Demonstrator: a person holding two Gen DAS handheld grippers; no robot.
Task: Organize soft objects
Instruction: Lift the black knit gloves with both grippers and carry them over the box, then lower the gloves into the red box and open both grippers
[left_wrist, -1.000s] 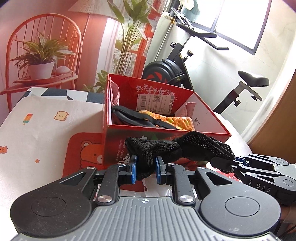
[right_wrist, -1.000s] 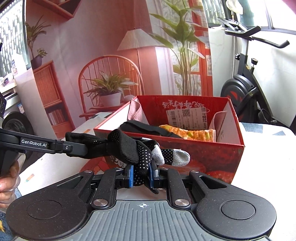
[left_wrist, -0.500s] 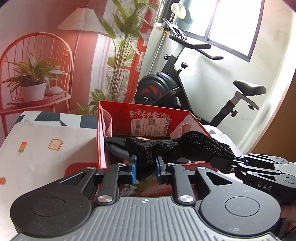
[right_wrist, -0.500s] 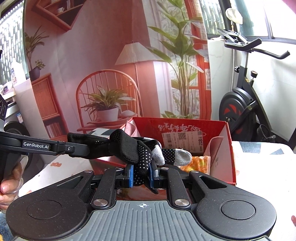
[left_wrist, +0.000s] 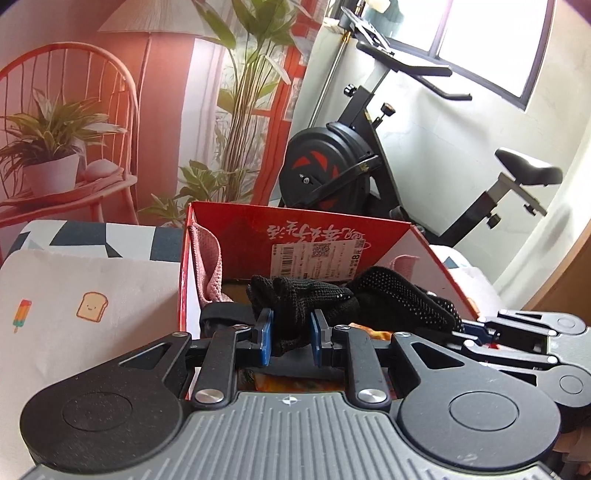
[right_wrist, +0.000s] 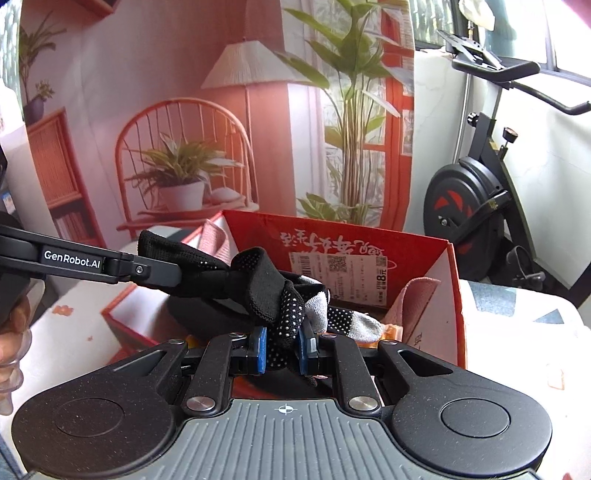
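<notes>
- The worktop (left_wrist: 92, 280) carries a pale cloth printed with toast and ice-lolly figures; it serves as the sorting surface, and the box stands on it toward the far side.
- The box (left_wrist: 369, 232) is red, open at the top, with a barcode label on its inner back wall. Its open top makes it the likely place for the soft things to be gathered.
- Inside the box a pink cloth (left_wrist: 210, 266) hangs against the left wall, and another pink piece shows at the right wall in the right wrist view. Something orange and a black strap lie on the floor of the box, so part of the sorting looks done.
- The glove (right_wrist: 266, 291) is black knit with small white grip dots and grey fingertips. It is bunched and stretched between the two claws, up in the air over the near edge of the box, not yet inside it.
- The left claw (left_wrist: 291, 336) is clenched on one end of the glove, the blue pads pressing the black knit between them.
- The right claw (right_wrist: 282, 349) is clenched on the other, dotted end, just by the grey fingertips.
- Holding both ends keeps the limp fabric from drooping and catching on the box wall; my judgement is that this is a two-handed carry to set it down inside.
- A hand (right_wrist: 11, 343) shows at the left edge of the right wrist view, gripping the left tool's handle.
</notes>
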